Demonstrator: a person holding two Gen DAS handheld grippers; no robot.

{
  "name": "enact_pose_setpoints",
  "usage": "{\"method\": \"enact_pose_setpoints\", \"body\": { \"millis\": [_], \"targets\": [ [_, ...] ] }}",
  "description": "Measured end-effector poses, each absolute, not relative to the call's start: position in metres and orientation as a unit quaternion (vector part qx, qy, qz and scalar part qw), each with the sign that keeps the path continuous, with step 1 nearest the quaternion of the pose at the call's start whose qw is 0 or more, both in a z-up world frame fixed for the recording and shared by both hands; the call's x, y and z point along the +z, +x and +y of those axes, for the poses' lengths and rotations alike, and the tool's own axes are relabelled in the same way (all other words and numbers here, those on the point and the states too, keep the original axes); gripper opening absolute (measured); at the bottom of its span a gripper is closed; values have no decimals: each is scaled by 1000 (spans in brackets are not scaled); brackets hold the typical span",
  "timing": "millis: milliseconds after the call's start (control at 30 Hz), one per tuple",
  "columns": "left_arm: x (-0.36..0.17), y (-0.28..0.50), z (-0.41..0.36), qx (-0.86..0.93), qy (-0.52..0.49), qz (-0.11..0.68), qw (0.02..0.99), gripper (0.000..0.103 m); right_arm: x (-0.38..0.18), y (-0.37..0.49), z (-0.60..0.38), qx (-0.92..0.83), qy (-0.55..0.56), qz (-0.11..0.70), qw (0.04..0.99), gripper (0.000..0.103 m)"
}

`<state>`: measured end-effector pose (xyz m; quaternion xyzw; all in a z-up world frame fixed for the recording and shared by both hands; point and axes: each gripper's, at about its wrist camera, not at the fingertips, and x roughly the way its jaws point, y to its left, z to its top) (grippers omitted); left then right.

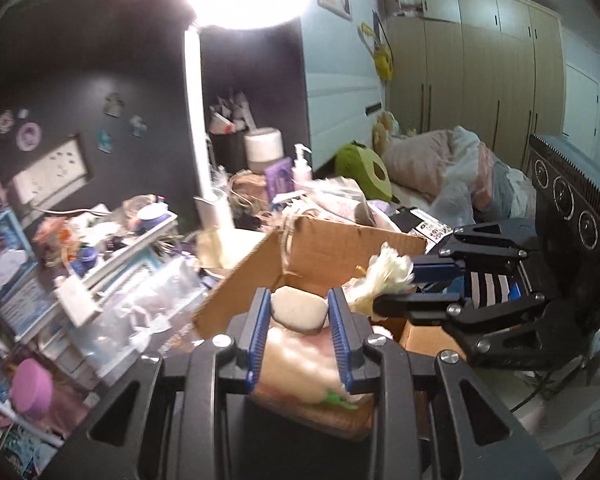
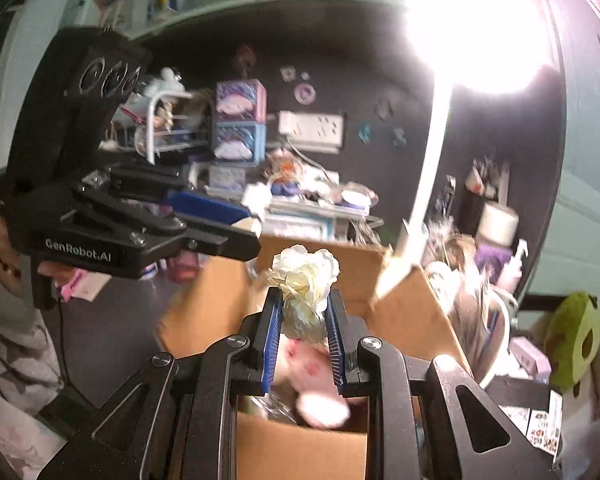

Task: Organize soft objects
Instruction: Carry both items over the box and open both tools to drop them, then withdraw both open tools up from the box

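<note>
My left gripper [image 1: 299, 312] is shut on a cream oval soft pad with a dark rim [image 1: 299, 310], held over the open cardboard box [image 1: 340, 240]. Pale plush toys [image 1: 300, 364] lie in the box below it. My right gripper [image 2: 303, 316] is shut on a cream fabric flower [image 2: 306, 276] above the same box [image 2: 300, 448], with a pink plush [image 2: 316, 376] underneath. The right gripper [image 1: 396, 286] shows at the right of the left wrist view, holding the flower [image 1: 386, 276]. The left gripper [image 2: 244, 228] shows at the left of the right wrist view.
A cluttered dark desk [image 1: 112, 240] holds a white lamp [image 1: 202, 120], bottles and small storage boxes [image 2: 240, 120]. A green avocado plush [image 1: 366, 170] and a bed with pink bedding [image 1: 452, 168] lie behind. Wardrobes [image 1: 480, 60] line the far wall.
</note>
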<state>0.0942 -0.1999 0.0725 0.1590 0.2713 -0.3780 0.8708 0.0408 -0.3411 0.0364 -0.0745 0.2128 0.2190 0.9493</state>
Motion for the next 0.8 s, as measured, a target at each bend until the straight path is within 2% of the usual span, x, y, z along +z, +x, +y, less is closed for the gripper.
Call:
{"method": "enact_pose_setpoints", "body": {
  "millis": [200,333,600,667,800],
  "targets": [
    [62,108,-227,-386,173,298,856,27,17,49,-358,233,-79,246,938,20],
    [56,116,-233,-380,175,312,853,27,11,53,-365,236,-87,250,935,37],
    [50,116,-234,-378,184,325,847,27,7,60,-373,244,-78,246,935,39],
    [48,117,-235,-379,184,329,845,31,6,62,-373,246,-74,247,934,39],
    [47,118,-233,-372,185,329,848,45,5,64,-373,245,-75,248,934,39]
  ]
}}
